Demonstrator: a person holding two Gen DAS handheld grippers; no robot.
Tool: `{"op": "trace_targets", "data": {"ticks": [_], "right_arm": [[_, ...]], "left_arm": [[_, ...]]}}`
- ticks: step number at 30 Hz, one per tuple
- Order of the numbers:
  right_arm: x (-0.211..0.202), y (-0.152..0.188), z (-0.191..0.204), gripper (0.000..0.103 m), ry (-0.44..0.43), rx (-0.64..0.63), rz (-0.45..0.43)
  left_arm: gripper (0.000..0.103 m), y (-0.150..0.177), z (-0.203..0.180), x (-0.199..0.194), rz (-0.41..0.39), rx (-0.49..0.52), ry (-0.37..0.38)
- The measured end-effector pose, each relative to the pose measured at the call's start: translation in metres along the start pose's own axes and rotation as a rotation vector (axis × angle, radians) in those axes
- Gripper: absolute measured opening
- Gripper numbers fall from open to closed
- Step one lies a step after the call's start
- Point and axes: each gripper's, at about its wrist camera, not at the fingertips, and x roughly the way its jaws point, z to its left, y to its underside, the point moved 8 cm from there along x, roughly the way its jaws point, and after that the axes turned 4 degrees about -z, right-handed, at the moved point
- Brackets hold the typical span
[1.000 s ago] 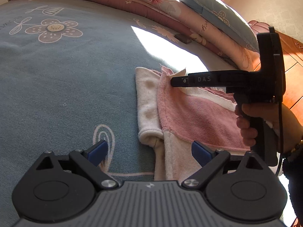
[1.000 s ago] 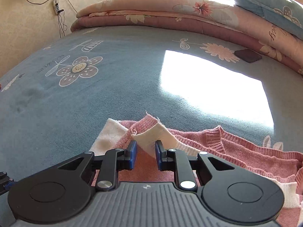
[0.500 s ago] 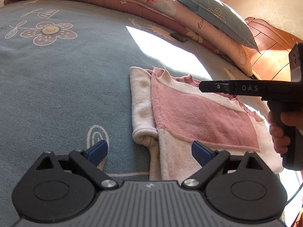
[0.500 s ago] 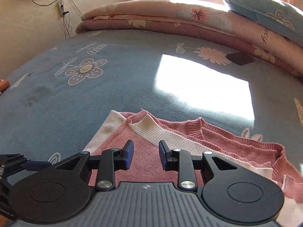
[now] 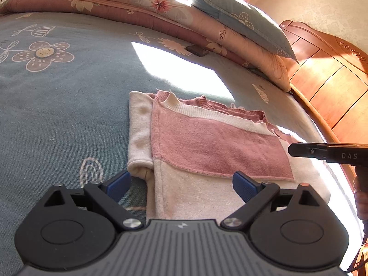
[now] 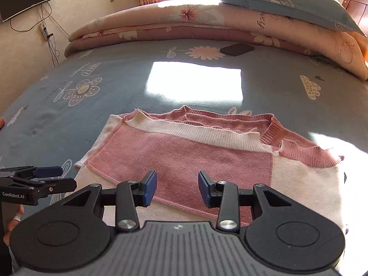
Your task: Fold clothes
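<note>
A pink and cream sweater (image 5: 207, 147) is lying folded on the blue flowered bedspread (image 5: 57, 115), its ribbed cream hem turned across the pink panel and its pink collar bunched along the far edge.

The left tool (image 5: 181, 184) is being held above the near edge of the sweater, its blue pads (image 5: 119, 182) spread wide — nothing is gripped between them. The near left corner of the garment is seen just beyond the left pad; the cream lower part is lying between and ahead of the two pads, not touched by either.

The right tool (image 6: 177, 188) is being held over the near edge of the pink panel, and its jaws are opening; the cloth is seen below the gap, but it is not being pinched by either pad. In the left wrist view this tool is seen at the right side of the garment, clear of the fabric.

A folded floral quilt (image 6: 184, 23) and a blue pillow (image 6: 276, 2) are stacked at the far side of the bed — well apart from the sweater.
</note>
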Motion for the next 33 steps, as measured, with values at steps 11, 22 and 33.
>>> {"op": "trace_targets", "data": {"ticks": [11,22,33], "right_arm": [[-0.088,-0.006,0.006,0.058,-0.001,0.014,-0.111],[-0.035,0.086,-0.076,0.059,-0.051,0.366,-0.056],[-0.074,0.147,-0.176,0.058,0.064,0.597,-0.14]], "left_arm": [[0.099,0.009,-0.069,-0.013,0.002,0.049,0.216],[0.099,0.031,-0.051,0.033,0.108,0.012,0.125],[0.099,0.039,-0.044,0.047,0.128,0.043,0.072]]}}
